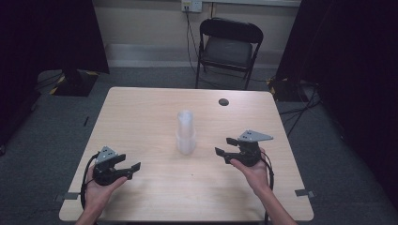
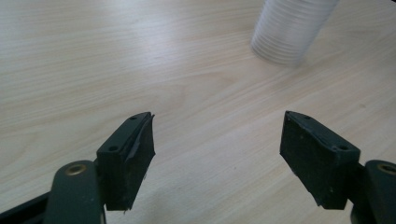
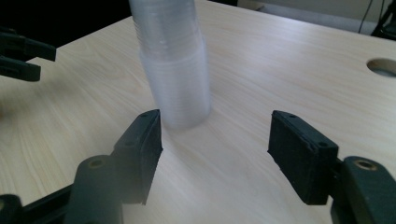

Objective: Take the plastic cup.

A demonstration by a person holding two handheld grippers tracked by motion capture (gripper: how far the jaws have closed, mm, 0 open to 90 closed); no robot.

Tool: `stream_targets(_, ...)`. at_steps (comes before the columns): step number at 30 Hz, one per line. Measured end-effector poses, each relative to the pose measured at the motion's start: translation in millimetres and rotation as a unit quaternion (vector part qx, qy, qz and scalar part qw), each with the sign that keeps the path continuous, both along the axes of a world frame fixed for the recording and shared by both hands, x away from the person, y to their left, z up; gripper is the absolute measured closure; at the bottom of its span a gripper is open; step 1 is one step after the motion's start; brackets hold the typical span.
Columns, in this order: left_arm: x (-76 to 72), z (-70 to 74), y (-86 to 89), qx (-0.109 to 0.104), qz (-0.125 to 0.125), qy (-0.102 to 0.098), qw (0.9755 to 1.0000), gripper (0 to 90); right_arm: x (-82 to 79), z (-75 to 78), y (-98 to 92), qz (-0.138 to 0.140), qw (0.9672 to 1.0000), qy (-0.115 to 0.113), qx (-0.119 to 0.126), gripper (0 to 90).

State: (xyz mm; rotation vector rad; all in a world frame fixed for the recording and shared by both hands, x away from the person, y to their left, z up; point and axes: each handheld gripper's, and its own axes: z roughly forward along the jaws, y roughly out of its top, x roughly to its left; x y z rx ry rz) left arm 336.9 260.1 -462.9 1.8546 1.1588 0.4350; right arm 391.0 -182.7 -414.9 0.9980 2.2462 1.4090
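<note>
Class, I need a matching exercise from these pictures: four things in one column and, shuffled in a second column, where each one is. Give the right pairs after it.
Things
1. stack of clear cups
2. left gripper
3. right gripper
4. folding chair

Places
A. on the floor beyond the table's far edge
B. standing at the middle of the table
C. held over the table's near left part, jaws apart
D. held to the right of the stack, jaws apart, nothing between them

Pairs: 1-B, 2-C, 3-D, 4-A
</note>
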Motion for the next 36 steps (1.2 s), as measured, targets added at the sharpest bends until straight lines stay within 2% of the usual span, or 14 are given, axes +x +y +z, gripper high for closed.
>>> stream_targets(1,-0.1,-0.2,-0.5,0.002,0.001,0.001,1.0000,26.1,3.8,2.5,9.0,0.015,0.9999,-0.001,-0.003,34.8)
stream_targets(3,-0.2,-0.6,-0.9,0.003,0.001,0.001,1.0000,26.1,5.7,4.6,14.4,0.025,0.9997,-0.003,-0.004,34.8)
stream_targets(7,-1.1,-0.1,-1.5,0.004,0.000,0.003,1.0000,26.2,6.0,8.3,22.5,0.034,0.9994,-0.009,-0.003,32.8)
stream_targets(11,-2.9,1.5,-4.5,0.006,0.002,0.002,1.0000,26.8,7.3,10.7,28.9,0.037,0.9993,-0.004,0.002,29.2)
stream_targets(15,-3.4,1.8,-7.9,0.014,-0.007,0.003,0.9999,27.2,10.0,16.1,38.0,0.042,0.9990,-0.013,0.006,29.0)
stream_targets(19,-3.6,1.2,-10.6,0.002,-0.011,0.005,0.9999,26.9,16.0,19.5,46.6,0.046,0.9988,-0.019,0.005,26.6)
stream_targets(21,-3.6,0.4,-11.9,-0.005,-0.015,0.005,0.9999,26.5,24.7,23.1,55.6,0.051,0.9985,-0.020,0.000,23.8)
stream_targets(22,-3.8,0.6,-13.9,0.005,-0.021,0.002,0.9998,26.5,27.8,24.4,58.7,0.054,0.9984,-0.020,0.000,22.7)
stream_targets(26,-3.5,0.4,-15.4,0.011,-0.025,-0.002,0.9996,26.5,37.1,27.9,68.6,0.061,0.9979,-0.022,-0.001,20.8)
stream_targets(36,-2.5,-0.6,-15.5,0.014,-0.025,-0.003,0.9996,26.5,53.5,32.0,94.8,0.071,0.9968,-0.037,0.001,20.4)
